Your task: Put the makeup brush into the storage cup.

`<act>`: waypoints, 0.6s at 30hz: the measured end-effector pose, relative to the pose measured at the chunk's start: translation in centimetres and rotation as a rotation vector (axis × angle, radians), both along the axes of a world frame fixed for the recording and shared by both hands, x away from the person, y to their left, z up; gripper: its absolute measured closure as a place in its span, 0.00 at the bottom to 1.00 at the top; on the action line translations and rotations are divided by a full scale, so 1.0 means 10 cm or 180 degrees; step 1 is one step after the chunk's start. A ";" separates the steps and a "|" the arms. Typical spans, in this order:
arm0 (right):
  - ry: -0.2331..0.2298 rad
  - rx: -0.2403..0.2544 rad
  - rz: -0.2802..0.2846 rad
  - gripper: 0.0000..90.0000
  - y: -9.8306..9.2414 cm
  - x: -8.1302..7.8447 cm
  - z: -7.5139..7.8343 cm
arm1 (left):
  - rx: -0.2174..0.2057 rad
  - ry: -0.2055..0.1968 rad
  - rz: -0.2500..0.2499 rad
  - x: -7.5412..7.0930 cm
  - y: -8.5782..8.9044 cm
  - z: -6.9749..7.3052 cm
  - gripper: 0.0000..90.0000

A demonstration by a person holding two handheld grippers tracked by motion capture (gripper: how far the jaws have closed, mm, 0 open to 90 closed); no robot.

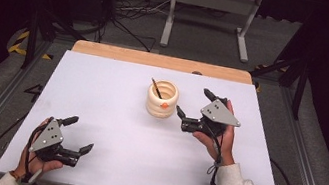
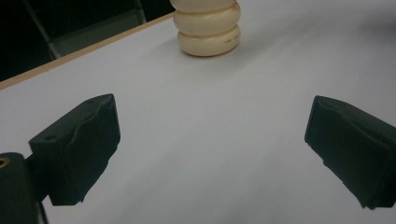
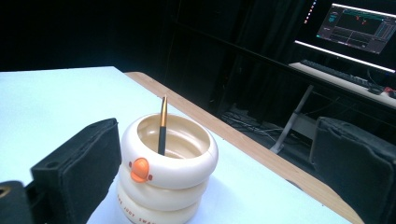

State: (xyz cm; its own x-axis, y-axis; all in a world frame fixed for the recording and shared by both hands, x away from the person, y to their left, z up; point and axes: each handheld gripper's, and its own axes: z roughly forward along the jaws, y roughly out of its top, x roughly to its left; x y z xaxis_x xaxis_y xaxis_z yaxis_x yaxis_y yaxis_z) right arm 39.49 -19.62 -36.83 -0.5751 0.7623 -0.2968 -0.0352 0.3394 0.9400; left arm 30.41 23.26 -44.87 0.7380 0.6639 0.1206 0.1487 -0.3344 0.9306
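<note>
Left hand-held gripper (image 1: pixel 78 135) released, near table edge; right hand-held gripper (image 1: pixel 195 102) released beside pen holder (image 1: pixel 161 100), pen (image 1: pixel 156 88) inside.

I see my right gripper (image 1: pixel 195 102) wide open beside the cream ringed pen holder (image 1: pixel 161 100) holding a pen (image 1: pixel 156 88); my left gripper (image 1: pixel 77 134) rests open, well apart.

Cream holder (image 3: pixel 166 186) bears partly legible "JUST SWA…" lettering.

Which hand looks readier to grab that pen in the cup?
Probably the right: its open claw sits beside the cup holding the pen, while the left claw, also open, waits farther off.
</note>
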 end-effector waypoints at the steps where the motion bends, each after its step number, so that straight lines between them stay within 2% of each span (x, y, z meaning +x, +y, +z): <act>1: -0.0017 -0.0017 -0.0006 0.03 0.00 -0.01 0.00 | 0.0002 -0.0001 0.0002 0.00 0.00 0.00 0.05; 9: -0.0042 -0.0111 -0.0002 0.03 -0.04 -0.09 -0.02 | 0.0007 -0.0002 0.0001 0.00 0.00 0.00 0.05; 18: -0.0097 -0.0105 0.0052 0.03 -0.10 -0.17 -0.05 | 0.0015 -0.0003 -0.0004 0.00 -0.01 0.00 0.05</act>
